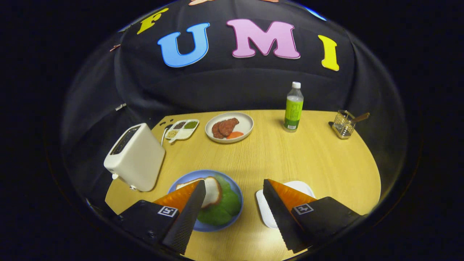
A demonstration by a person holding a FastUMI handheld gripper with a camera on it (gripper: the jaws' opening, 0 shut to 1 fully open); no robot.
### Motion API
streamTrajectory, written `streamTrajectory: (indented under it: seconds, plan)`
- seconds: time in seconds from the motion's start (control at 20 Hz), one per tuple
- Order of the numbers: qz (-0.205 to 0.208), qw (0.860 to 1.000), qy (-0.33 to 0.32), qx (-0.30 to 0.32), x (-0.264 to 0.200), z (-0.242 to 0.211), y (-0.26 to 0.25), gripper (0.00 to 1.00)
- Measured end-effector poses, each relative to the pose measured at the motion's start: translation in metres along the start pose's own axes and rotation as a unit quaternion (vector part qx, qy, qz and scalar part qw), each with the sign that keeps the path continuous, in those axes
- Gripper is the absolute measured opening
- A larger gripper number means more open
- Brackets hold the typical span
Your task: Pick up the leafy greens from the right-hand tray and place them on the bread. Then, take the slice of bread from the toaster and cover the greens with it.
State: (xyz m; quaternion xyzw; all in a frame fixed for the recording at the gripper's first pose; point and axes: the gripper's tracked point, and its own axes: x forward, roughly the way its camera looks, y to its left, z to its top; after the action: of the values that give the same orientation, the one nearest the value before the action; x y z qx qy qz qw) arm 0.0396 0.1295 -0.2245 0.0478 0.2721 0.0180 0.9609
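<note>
My gripper (233, 182) hangs open above the near part of the wooden table (290, 156), nothing between its fingers. Under and just beyond the left finger sits a blue plate (237, 192) with a bread slice (213, 190) on it. Leafy greens (224, 206) spread out from under the slice to its right and near side; the finger hides the plate's left part. A white tray (301, 186) lies under the right finger, and its visible part is bare. The white toaster (135, 161) stands left of the plate, slot up; I cannot tell what is in the slot.
Farther back on the table stand a white plate (246, 125) with brown meat slices and an orange piece, a small divided dish (182, 129) of grains, a green bottle (293, 107) and a metal basket (343, 125) with a handle. The table's edge curves close on the right.
</note>
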Motion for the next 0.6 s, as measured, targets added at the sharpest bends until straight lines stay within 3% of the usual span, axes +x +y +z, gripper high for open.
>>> streamTrajectory:
  seconds: [0.4, 0.6]
  plan:
    - [-0.030, 0.991, -0.131, 0.012, -0.076, 0.098, -0.041, 0.99]
    - [-0.075, 0.980, -0.183, -0.004, -0.118, 0.141, -0.086, 0.99]
